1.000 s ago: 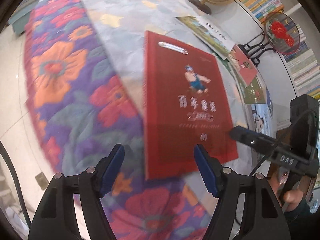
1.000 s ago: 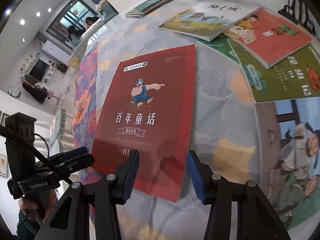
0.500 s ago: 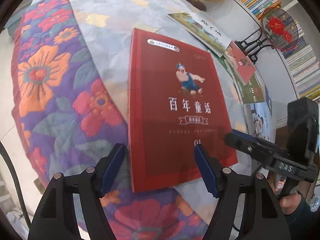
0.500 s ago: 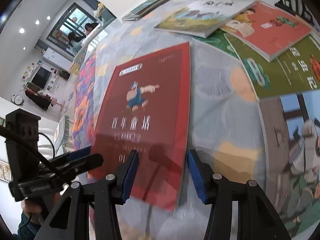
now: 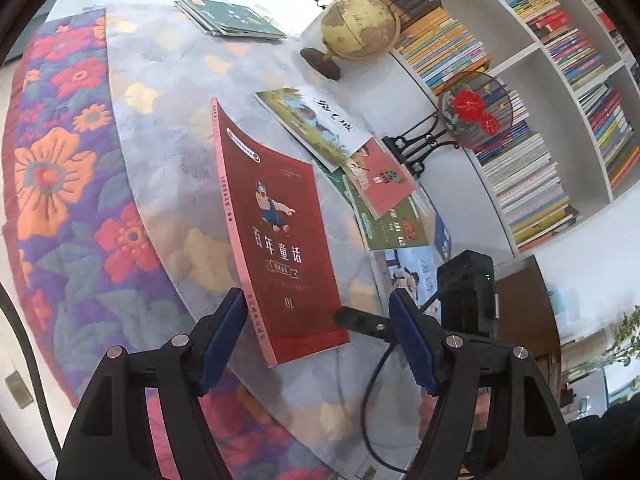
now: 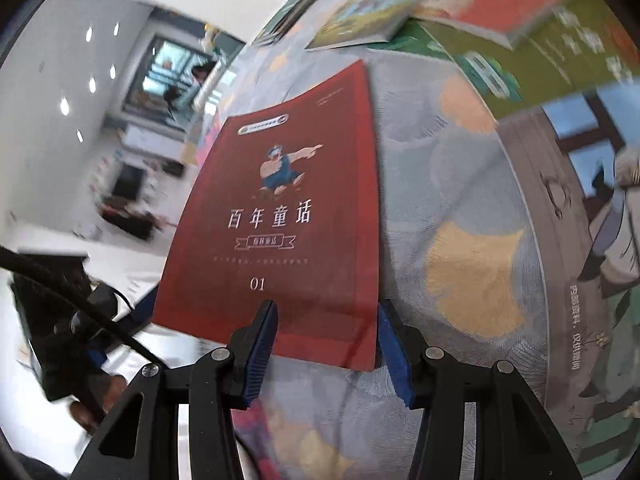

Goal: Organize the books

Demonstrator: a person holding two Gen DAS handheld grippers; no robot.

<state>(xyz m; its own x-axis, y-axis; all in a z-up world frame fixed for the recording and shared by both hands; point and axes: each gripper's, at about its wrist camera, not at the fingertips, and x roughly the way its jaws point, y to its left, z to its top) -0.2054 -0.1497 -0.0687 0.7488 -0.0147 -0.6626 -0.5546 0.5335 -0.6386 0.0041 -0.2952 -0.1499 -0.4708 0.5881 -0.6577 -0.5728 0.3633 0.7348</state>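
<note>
Floral quilted cloth [image 5: 60, 184] draped over the table, pale sheet [image 5: 168, 92] laid on top. Packed bookshelf [image 5: 560, 100] behind, globe [image 5: 360, 26] standing before it. Picture books [image 5: 320, 124] fanned along the far side. Red book [image 5: 280, 248] tilted up off the sheet, spine edge raised, lower end toward both tools. Left gripper [image 5: 316, 344] spread wide, spine corner between the fingers, pads not pressing. Right gripper [image 6: 326, 336] partly apart at the book's lower right corner; cannot tell whether clamping it.
</note>
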